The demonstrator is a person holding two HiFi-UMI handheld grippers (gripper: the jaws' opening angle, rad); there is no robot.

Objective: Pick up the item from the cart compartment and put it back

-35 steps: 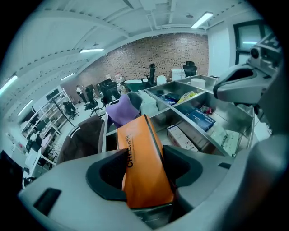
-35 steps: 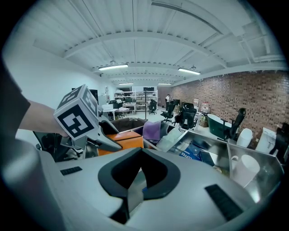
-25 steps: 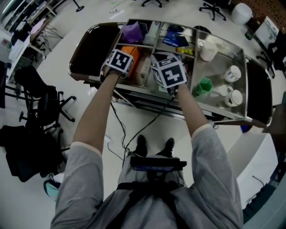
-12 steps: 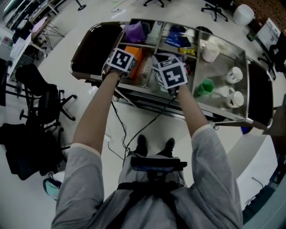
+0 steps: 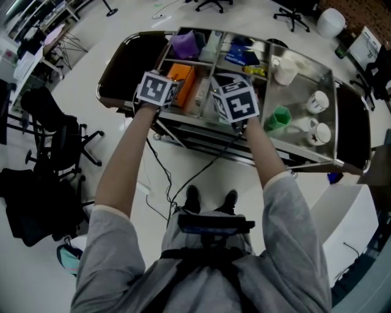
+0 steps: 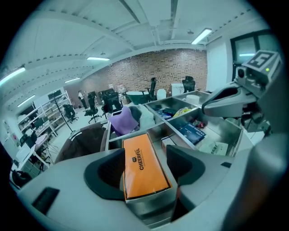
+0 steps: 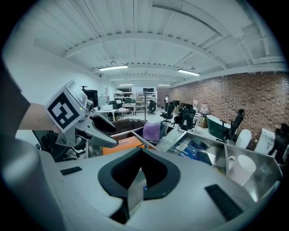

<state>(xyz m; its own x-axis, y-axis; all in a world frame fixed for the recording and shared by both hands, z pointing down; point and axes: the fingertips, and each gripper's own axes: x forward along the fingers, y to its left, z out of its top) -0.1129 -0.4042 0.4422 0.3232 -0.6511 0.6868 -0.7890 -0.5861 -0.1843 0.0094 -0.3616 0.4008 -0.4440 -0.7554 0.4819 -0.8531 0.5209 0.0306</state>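
**Head view with both gripper views.** Nearest, grey sleeves (image 5: 116,244) and bare forearms (image 5: 131,159) are seen reaching over the near rim of the steel cart (image 5: 300,92).

The left gripper (image 6: 145,150) is held above the near left compartment and tilted downward. Its jaws stand apart and have just been closing a little. The orange box (image 6: 144,173), printed CHEERFUL, is framed between them but is pressed by neither pad. It lies flat in that compartment, its near end close to the steel wall. A small pale box (image 5: 197,92) is lodged just right of it.

The right gripper (image 7: 139,151) is held over the next compartment to the right, near the left gripper but apart from it. Its jaws are closed, tips together. Below it a white packet (image 6: 216,147) is seen on the compartment floor.

In the far row a purple cloth (image 5: 181,44) is bunched at the left, and a blue packet (image 5: 235,56) is laid to its right.

In the wide right bay a green cup (image 5: 278,117) is placed nearest. Two white mugs (image 5: 317,101) are set at the right side, and a larger white cup (image 5: 285,68) stands at the far edge. Dark end panels (image 5: 131,67) are fitted at both ends of the cart.

Beyond the cart, office chairs (image 5: 290,9) are scattered on the pale floor. A brick wall (image 6: 153,67) is shown farthest off in the left gripper view.
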